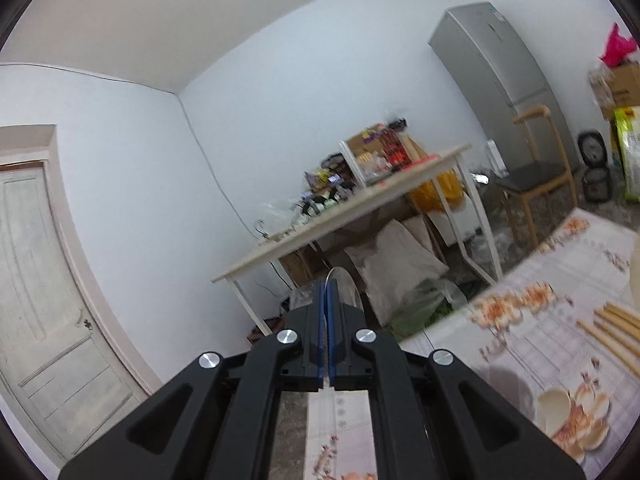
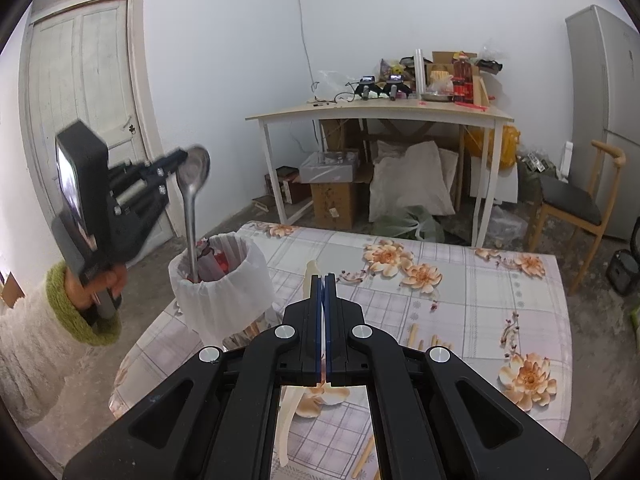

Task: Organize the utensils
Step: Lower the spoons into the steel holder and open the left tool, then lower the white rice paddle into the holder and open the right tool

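Observation:
My left gripper point(image 1: 328, 286) is shut on a metal spoon point(image 1: 339, 280), which shows edge-on between the pads. In the right wrist view the left gripper point(image 2: 182, 158) grips the spoon point(image 2: 195, 184) at its bowl. The handle hangs down into a white-lined holder point(image 2: 220, 292) at the left edge of the floral table point(image 2: 480, 292). My right gripper point(image 2: 323, 280) is shut above the table with nothing between its pads. A cream utensil point(image 2: 288, 420) lies on the cloth beneath it. Wooden chopsticks point(image 2: 412, 334) point(image 1: 612, 328) lie loose on the cloth.
A hand in a green-cuffed white sleeve point(image 2: 76, 308) holds the left gripper. Beyond stand a cluttered white table point(image 2: 380, 114) with boxes and sacks under it, a wooden chair point(image 2: 572, 204), a grey fridge point(image 2: 604, 112) and a white door point(image 2: 88, 92).

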{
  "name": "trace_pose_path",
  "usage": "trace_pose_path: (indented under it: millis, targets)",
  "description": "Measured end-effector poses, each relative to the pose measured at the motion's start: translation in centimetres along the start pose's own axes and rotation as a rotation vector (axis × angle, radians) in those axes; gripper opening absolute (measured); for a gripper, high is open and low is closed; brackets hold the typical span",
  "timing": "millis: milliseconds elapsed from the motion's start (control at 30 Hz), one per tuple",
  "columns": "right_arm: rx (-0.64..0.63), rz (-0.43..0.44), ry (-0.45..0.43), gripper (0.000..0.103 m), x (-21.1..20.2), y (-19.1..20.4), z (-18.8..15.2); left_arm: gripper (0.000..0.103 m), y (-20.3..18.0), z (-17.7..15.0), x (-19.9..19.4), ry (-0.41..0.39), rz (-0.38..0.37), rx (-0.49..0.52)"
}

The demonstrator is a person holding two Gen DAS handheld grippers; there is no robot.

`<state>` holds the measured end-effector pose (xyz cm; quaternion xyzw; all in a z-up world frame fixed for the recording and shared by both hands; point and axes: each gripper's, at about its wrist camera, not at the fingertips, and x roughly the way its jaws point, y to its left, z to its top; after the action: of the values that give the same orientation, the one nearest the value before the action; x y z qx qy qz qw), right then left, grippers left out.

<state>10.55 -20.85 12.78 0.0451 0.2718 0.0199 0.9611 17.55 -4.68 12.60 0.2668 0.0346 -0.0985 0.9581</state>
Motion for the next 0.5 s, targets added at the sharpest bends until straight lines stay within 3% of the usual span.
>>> trace_pose_path:
  millis: [233, 433, 467, 500]
  targets:
    - [-0.003, 0.005, -0.001, 0.0, -0.1, 0.0, 0.0, 0.002, -2.3, -2.8, 0.2, 0.125, -0.091, 0.028]
    - [-0.007, 0.013, -0.005, 0.0, -0.2, 0.2, 0.0, 0.005, -1.3, -4.5, 0.5, 0.296, -0.191, -0.072]
    - [-0.008, 0.014, -0.006, 0.0, -0.2, 0.3, 0.1, 0.009, -1.0, -4.6, 0.4, 0.324, -0.226, -0.103]
    - [-0.008, 0.016, -0.009, 0.0, -0.3, 0.4, 0.2, 0.02, -0.7, -4.8, 0.3, 0.342, -0.247, -0.13]
